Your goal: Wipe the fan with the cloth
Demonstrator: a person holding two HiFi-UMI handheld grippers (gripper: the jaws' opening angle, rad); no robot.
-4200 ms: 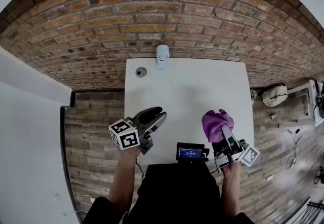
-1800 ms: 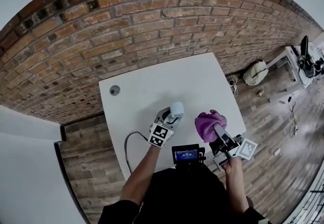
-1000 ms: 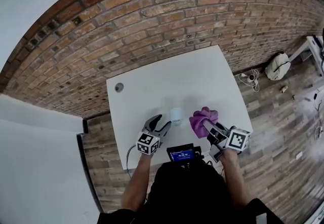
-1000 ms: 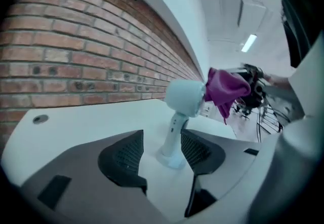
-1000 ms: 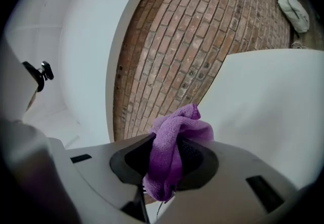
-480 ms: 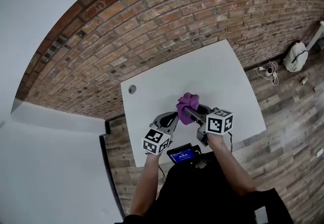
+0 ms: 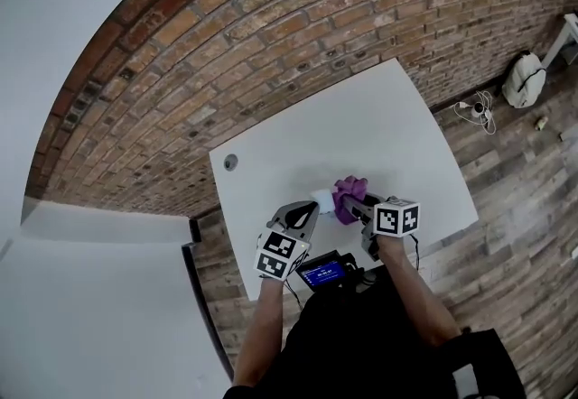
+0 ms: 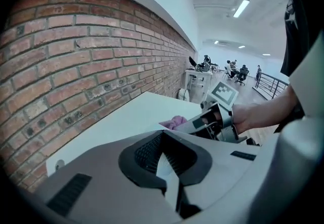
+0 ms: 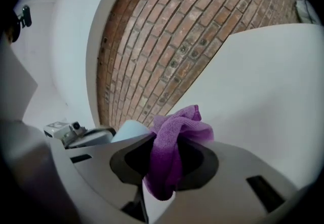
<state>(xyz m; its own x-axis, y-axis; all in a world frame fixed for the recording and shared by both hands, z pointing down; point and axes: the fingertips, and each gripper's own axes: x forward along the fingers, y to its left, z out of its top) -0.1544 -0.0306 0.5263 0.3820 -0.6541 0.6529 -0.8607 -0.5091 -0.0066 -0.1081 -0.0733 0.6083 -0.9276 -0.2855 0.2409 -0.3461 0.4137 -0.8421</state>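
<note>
The small white fan (image 7: 322, 200) is at the tip of my left gripper (image 7: 312, 210), above the near part of the white table (image 7: 379, 126). The jaws have just closed on it, and a thin white part (image 8: 164, 164) shows pinched between them. My right gripper (image 7: 354, 205) is shut on a bunched purple cloth (image 7: 349, 194), which is right beside the fan, on its right. In the right gripper view the cloth (image 9: 169, 152) hangs out of the jaws, with the fan's pale body (image 9: 132, 129) just left of it. Whether the cloth touches the fan I cannot tell.
A round grommet hole (image 7: 231, 162) lies at the table's far left corner. The brick wall (image 7: 271, 36) runs along the table's far side. A small device with a blue screen (image 7: 322, 273) sits at my chest. A pale bag (image 7: 522, 81) lies on the wooden floor to the right.
A second ago the left gripper stood open beside the fan on the table; now it is shut on it and raised. The right gripper has brought the cloth left and down, up to the fan.
</note>
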